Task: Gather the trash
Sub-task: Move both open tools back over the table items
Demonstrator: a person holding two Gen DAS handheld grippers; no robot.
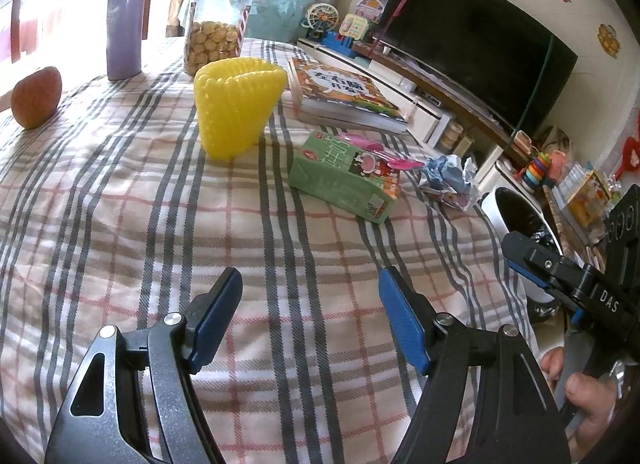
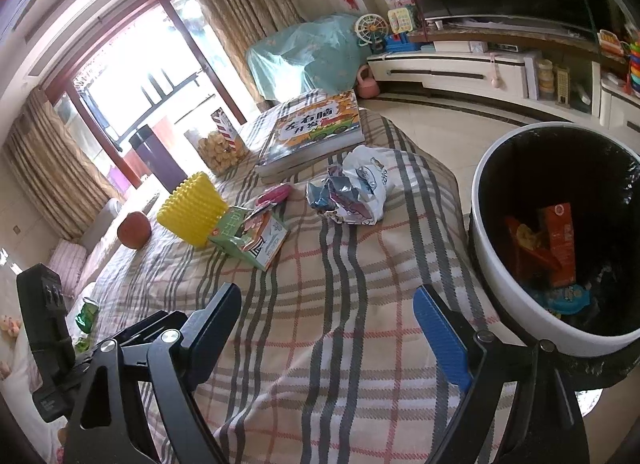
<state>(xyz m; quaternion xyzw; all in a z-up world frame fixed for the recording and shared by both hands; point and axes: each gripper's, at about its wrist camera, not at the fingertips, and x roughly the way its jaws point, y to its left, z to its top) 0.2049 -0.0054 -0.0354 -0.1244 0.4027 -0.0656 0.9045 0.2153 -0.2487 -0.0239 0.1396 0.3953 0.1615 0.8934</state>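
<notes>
Both tools are spread wide and empty here: our left gripper hangs over the checked tablecloth with its blue pads well apart, and our right gripper gapes the same way, nothing between the fingers. Ahead of the left gripper, well apart, lies the green carton flat on its side, long axis running from near-right to far-left toward the yellow cup. Just beyond it we see a pink spoon, then the crumpled wrapper near the table edge. Off the right gripper's right side stands the bin, an orange carton upright inside.
</notes>
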